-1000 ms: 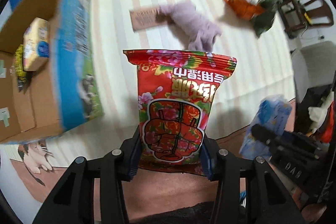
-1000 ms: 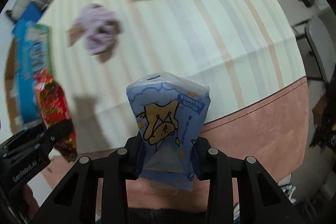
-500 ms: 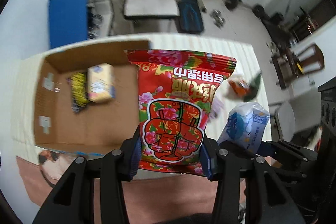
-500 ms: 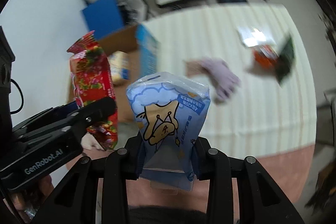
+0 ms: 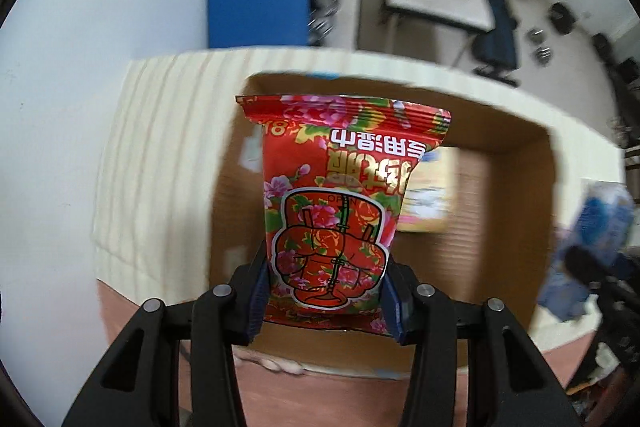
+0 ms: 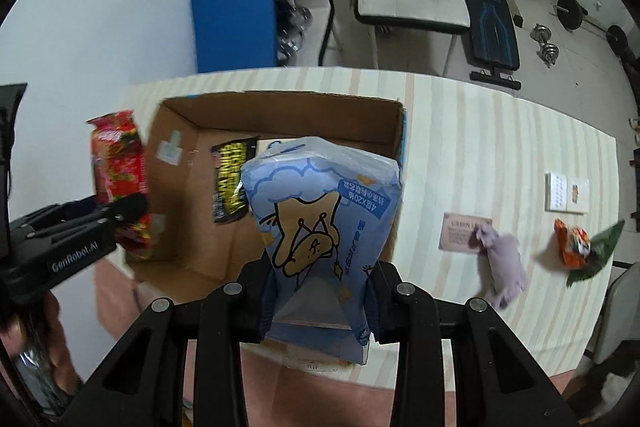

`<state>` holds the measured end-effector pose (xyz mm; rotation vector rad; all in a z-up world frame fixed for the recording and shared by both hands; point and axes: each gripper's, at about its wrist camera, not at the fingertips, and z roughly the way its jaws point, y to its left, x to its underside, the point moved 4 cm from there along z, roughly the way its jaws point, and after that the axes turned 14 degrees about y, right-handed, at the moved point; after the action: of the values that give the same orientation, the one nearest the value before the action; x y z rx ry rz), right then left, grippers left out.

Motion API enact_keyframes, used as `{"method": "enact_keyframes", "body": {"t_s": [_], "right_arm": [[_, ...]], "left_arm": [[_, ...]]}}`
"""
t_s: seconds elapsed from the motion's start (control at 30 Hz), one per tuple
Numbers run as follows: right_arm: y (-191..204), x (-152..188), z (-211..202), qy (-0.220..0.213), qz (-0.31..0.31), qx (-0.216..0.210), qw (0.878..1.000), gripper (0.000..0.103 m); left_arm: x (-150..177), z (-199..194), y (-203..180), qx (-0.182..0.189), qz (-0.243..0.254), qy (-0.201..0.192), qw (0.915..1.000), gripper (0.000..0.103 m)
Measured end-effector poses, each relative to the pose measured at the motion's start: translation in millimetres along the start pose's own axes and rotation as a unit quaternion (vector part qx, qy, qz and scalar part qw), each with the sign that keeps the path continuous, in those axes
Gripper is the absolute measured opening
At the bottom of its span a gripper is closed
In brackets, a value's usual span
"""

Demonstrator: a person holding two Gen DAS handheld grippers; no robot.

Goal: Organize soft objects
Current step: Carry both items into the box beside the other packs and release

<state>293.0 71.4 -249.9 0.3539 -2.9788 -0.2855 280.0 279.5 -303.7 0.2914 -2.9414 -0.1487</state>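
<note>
My left gripper [image 5: 326, 301] is shut on a red flowered snack bag [image 5: 340, 203] and holds it above the open cardboard box [image 5: 516, 187]. My right gripper [image 6: 322, 301] is shut on a blue tissue pack [image 6: 324, 227], held above the box's [image 6: 280, 115] near right side. The red bag [image 6: 118, 171] and left gripper show at the left of the right wrist view; the blue pack [image 5: 600, 231] shows blurred at the right of the left wrist view. In the box lie a black and yellow packet [image 6: 230, 183] and a yellow pack [image 5: 428, 199].
On the striped tablecloth [image 6: 500, 147] right of the box lie a lilac cloth [image 6: 504, 267] on a pink card [image 6: 460, 235], an orange packet [image 6: 572, 241], a green packet [image 6: 596, 255] and a white booklet [image 6: 566, 193]. Chairs, a blue mat and weights stand behind the table.
Both grippers have swung left with their packs, from over the table's middle to above the open box. Both stay shut on their packs.
</note>
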Motion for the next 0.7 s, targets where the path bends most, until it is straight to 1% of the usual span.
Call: {"method": "enact_keyframes", "body": {"t_s": [0.1,0.2,0.3,0.47,0.53,0.6,0.63,0.7], "right_arm": [[5,-22,32,0.025,0.002,0.023,0.999,0.038],[9,-39,61,0.041,-0.001,0.047,0.998,0.038],[11,-52,88,0.056,-0.002,0.064,0.996,0.038],[11,-65,115,0.073,0.000,0.081,0.994,0.038],[12,-68,123,0.078,0.000,0.090,0.993,0.038],[12,-71,131,0.083,-0.001,0.095,0.992,0.038],[13,-73,135,0.085,0.000,0.097,0.992,0.038],[14,-74,140,0.088,0.000,0.101,0.991,0.038]], "left_arm": [[-20,29,11,-0.031,0.000,0.033,0.9990,0.044],[-41,63,15,-0.056,0.014,0.072,0.9958,0.044],[-51,85,13,-0.071,0.026,0.099,0.9922,0.044],[-60,112,4,-0.094,0.047,0.125,0.9866,0.044],[-62,121,0,-0.098,0.051,0.134,0.9848,0.044],[-63,124,-9,-0.103,0.064,0.129,0.9842,0.044],[-63,125,-11,-0.097,0.065,0.129,0.9847,0.044],[-61,128,-14,-0.072,0.055,0.135,0.9867,0.044]]}}
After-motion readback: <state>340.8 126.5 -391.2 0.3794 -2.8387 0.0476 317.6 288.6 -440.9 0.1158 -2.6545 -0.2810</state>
